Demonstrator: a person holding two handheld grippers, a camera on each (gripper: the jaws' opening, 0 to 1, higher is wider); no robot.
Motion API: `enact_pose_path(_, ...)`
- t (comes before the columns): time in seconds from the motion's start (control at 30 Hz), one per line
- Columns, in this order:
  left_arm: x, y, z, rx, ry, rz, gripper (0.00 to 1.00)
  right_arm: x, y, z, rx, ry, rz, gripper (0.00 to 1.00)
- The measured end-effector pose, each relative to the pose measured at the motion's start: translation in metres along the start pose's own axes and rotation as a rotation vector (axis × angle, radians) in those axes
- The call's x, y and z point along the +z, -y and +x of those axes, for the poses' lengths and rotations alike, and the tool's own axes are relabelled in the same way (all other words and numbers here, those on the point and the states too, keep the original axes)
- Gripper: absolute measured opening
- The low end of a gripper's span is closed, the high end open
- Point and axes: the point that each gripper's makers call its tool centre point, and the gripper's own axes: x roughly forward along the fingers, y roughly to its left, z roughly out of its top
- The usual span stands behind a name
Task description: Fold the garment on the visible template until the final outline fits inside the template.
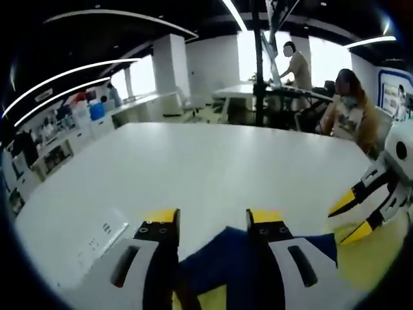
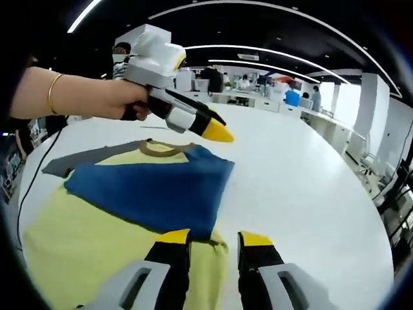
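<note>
Jaws: both pairs are spread apart and pinch nothing. The left gripper [image 1: 213, 223] has its yellow tips over the near edge of the cloth. The right gripper [image 2: 214, 240] has its tips just above the low edge of the blue part.

Garment: the garment [image 2: 151, 184] is a shirt, blue and yellow, with a grey sleeve [image 2: 77, 161] sticking out at 9 o'clock and a tan neck band at 12 o'clock. It lies flat on the table in the right gripper view. A blue part is folded over the yellow part.

Template: the template [image 2: 77, 252] looks like the yellow sheet under the shirt. I cannot tell for sure where the shirt's yellow ends and the sheet begins.

Other hand: a person's hand [image 2: 116, 97] with a gold bangle holds the left gripper above the neck band, at 11 o'clock in the right gripper view. The right gripper shows at 3 o'clock in the left gripper view.

How far: I think one fold is done. The grey sleeve pokes out past the blue, so more folds seem to be left. The job does not look finished.

Table: the table [image 1: 213, 161] is white and wide. A small white strip [image 1: 103, 236] lies at 8 o'clock in the left gripper view.

Room: people sit and stand at desks far behind, at 1 o'clock in the left gripper view.
</note>
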Motion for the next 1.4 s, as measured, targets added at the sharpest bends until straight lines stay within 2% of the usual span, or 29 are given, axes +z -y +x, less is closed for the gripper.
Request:
enact_pose_path(0.07,0.005,0.001,-0.007,-0.005,0.014,-0.011,0.56,0.003,-0.002,-0.002,0.025,0.001,0.001,0.38)
enact_pose_path(0.17,0.010,0.006,-0.021,-0.017,0.032,-0.029,0.64,0.007,-0.006,-0.005,0.057,-0.003,-0.005,0.49)
enact_pose_path(0.23,0.012,0.008,-0.032,-0.016,0.037,-0.033,0.70,0.011,-0.010,-0.008,0.081,0.003,-0.008,0.53)
enact_pose_path(0.4,0.016,0.008,-0.061,-0.007,0.063,-0.067,0.92,0.020,-0.022,-0.017,0.130,0.019,-0.038,0.68)
enact_pose_path(0.47,0.016,0.007,-0.075,0.003,0.054,-0.064,0.98,0.023,-0.028,-0.020,0.155,0.015,-0.043,0.73)
enact_pose_path(0.6,0.015,0.001,-0.100,0.029,0.041,-0.050,0.99,0.029,-0.040,-0.025,0.210,0.021,-0.031,0.79)
enact_pose_path(0.9,0.011,-0.003,-0.145,0.078,0.044,-0.071,0.99,0.033,-0.055,-0.040,0.263,0.006,-0.062,0.84)
enact_pose_path(1.13,-0.003,-0.003,-0.174,0.110,0.035,-0.088,0.99,0.034,-0.064,-0.050,0.298,-0.001,-0.079,0.86)
enact_pose_path(1.4,-0.021,-0.011,-0.210,0.171,0.041,-0.146,0.99,0.031,-0.074,-0.064,0.340,-0.005,-0.119,0.89)
